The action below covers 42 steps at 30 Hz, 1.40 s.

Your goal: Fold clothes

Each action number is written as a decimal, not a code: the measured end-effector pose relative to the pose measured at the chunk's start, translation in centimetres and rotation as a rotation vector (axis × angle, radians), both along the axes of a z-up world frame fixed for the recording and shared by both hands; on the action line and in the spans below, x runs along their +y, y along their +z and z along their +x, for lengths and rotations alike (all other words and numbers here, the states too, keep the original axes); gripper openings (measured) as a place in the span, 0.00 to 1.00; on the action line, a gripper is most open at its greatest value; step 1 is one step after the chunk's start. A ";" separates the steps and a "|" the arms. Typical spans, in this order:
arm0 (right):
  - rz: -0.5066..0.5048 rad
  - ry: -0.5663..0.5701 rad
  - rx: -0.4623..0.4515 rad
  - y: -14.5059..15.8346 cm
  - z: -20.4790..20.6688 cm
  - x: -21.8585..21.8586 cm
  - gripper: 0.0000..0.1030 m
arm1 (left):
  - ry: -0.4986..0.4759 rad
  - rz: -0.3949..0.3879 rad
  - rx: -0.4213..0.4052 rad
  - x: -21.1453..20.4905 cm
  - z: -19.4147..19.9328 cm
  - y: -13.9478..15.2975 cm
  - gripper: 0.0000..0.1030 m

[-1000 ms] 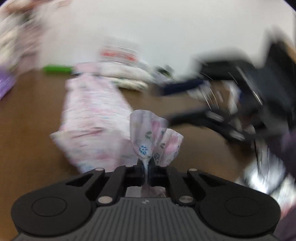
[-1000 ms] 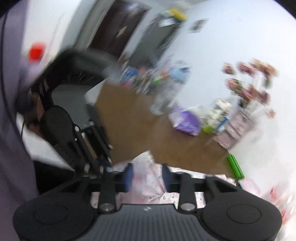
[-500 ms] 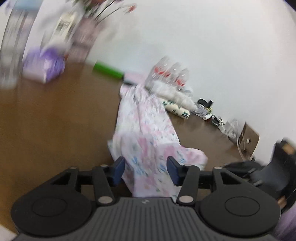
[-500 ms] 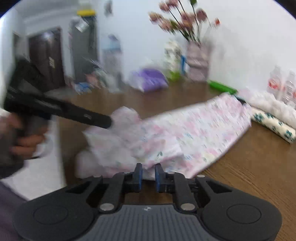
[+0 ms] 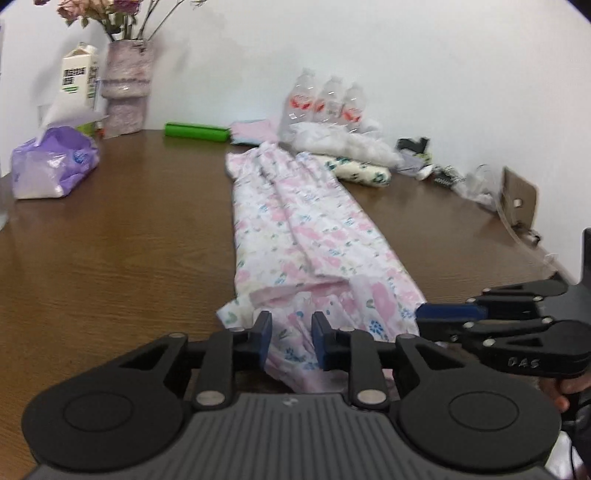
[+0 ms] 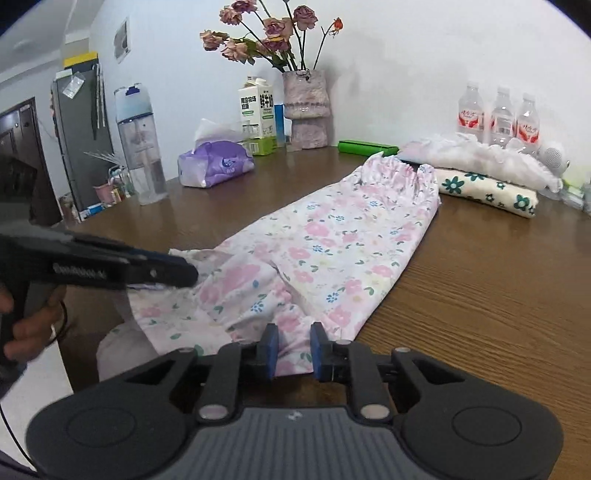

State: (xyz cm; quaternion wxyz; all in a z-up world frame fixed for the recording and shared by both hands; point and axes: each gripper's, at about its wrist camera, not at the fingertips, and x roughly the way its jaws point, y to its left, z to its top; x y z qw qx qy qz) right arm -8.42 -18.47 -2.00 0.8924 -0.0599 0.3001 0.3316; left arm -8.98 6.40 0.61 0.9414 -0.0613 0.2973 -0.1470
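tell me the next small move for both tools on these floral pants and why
Probably close both tools on the near hem. The floral pants lie lengthwise on the table, waistband at the far end. The left tool and right tool are both open with hem fabric between their pads, so gripping there would likely let the person carry the hem toward the waistband.

flowers (image 5: pixel 110 11) cropped above; garment's (image 5: pixel 306 236) near hem hidden

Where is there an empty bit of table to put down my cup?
Bare brown wooden table lies right of the pink floral trousers, and between them and the purple tissue pack. Along the wall it is crowded: three clear water bottles, a rolled flowered cloth, a green box.
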 end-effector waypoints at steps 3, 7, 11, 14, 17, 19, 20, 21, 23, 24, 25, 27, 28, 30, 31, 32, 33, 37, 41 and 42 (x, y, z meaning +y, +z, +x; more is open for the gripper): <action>0.052 -0.012 0.006 1.9 -0.1 -1.0 0.19 | -0.004 0.063 -0.015 -0.6 0.9 0.2 0.42; 0.111 0.028 -0.026 4.0 0.3 0.2 0.21 | -0.034 0.120 0.009 -1.6 2.2 -0.3 0.35; -0.055 0.045 -0.012 1.0 1.5 3.5 0.16 | -0.036 0.112 -0.027 -0.9 1.7 0.2 0.33; -0.051 0.022 -0.020 1.0 1.0 3.2 0.17 | -0.046 0.006 -0.098 1.4 0.4 1.7 0.32; -0.074 0.016 -0.037 1.1 0.5 3.3 0.19 | -0.193 -0.004 -0.154 1.3 -0.6 2.5 0.32; -0.056 0.029 -0.028 1.5 0.4 2.7 0.24 | -0.274 0.050 -0.104 0.0 0.2 1.5 0.22; -0.017 0.048 -0.044 2.1 -0.1 2.1 0.26 | -0.272 0.084 -0.067 -0.5 0.9 0.7 0.20; 0.031 0.101 -0.080 2.8 -0.9 1.4 0.32 | -0.267 0.124 -0.039 -0.7 1.5 0.0 0.20; 0.030 0.265 -0.160 3.7 -3.0 1.1 0.52 | -0.282 0.136 -0.034 -0.5 2.2 -0.7 0.19; -0.006 0.340 -0.197 3.8 -3.8 1.3 0.64 | -0.296 0.121 -0.017 -0.3 2.6 -0.7 0.19; -0.042 0.415 -0.235 3.9 -4.7 1.6 0.68 | -0.305 0.115 -0.007 -0.2 2.8 -0.6 0.19; -0.144 0.544 -0.278 3.7 -5.7 2.5 0.67 | -0.317 0.102 0.002 -0.1 3.3 -0.6 0.19; -0.194 0.588 -0.278 3.4 -5.7 2.9 0.67 | -0.321 0.096 0.007 0.0 3.5 -0.6 0.19; -0.250 0.642 -0.283 3.3 -5.4 3.1 0.67 | -0.323 0.097 0.013 -0.3 3.6 -0.7 0.19; -0.278 0.668 -0.286 3.3 -5.2 3.2 0.67 | -0.325 0.103 0.010 -0.4 3.5 -0.7 0.19; -0.309 0.685 -0.305 3.2 -5.0 3.2 0.66 | -0.325 0.109 0.007 -0.6 3.6 -0.7 0.19; -0.350 0.698 -0.329 3.0 -4.8 3.4 0.63 | -0.327 0.114 0.005 -0.8 3.6 -0.7 0.19; -0.369 0.728 -0.327 1.9 -3.6 4.1 0.08 | -0.336 0.109 0.009 -0.8 3.6 -0.5 0.19; -0.221 0.656 -0.206 1.5 -2.6 2.8 0.08 | -0.340 0.065 0.010 0.3 3.4 -0.1 0.22; -0.179 0.634 -0.176 1.4 -2.5 2.3 0.08 | -0.362 0.059 -0.041 1.0 2.5 0.5 0.26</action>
